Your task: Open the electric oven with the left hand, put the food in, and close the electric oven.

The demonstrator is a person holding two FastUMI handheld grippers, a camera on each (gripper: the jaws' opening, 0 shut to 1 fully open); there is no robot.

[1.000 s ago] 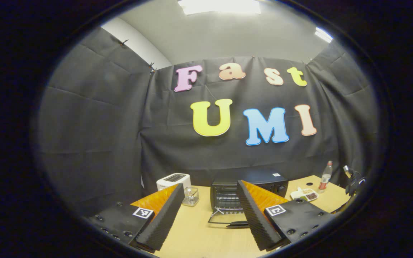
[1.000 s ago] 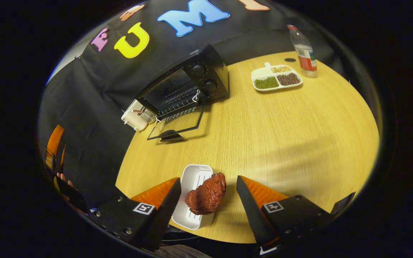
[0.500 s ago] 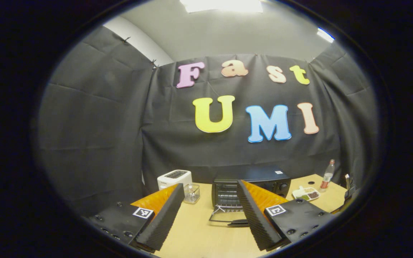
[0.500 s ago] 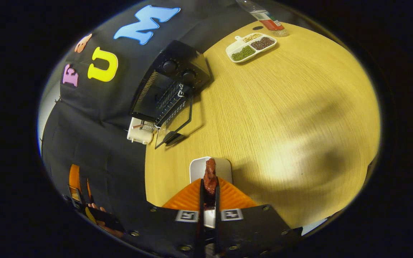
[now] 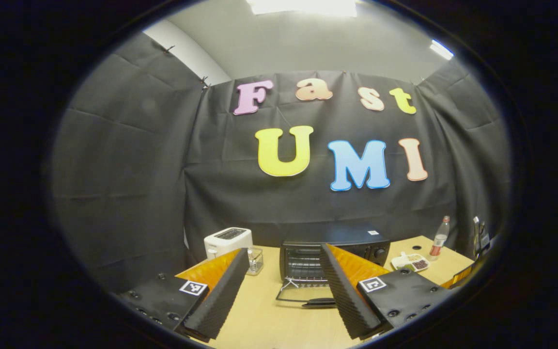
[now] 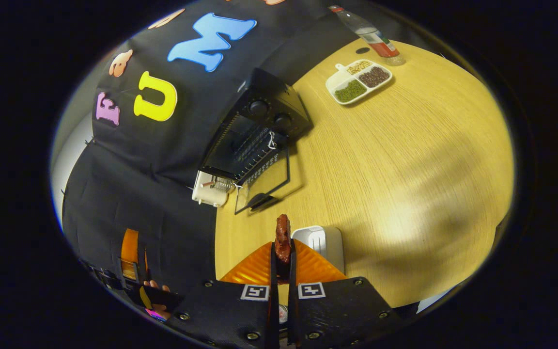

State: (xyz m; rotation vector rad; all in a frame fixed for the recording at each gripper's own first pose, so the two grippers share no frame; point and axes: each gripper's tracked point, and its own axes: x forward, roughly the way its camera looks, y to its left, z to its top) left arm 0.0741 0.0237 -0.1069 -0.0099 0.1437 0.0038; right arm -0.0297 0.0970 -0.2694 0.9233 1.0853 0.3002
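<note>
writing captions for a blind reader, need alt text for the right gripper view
The right gripper is shut on a reddish-brown piece of meat above a white ridged plastic tray. Beyond, on the light wooden table, a black electric oven stands with its glass door open.

Ceiling panels (image 5: 303, 6) glare overhead, booth below stays dim. Broad soft shadows cross the warm-lit surface (image 6: 405, 160). Fisheye bends every edge hard; focus sharp, no motion blur.

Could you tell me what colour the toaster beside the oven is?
The toaster is white, clearest in the left gripper view.
</note>
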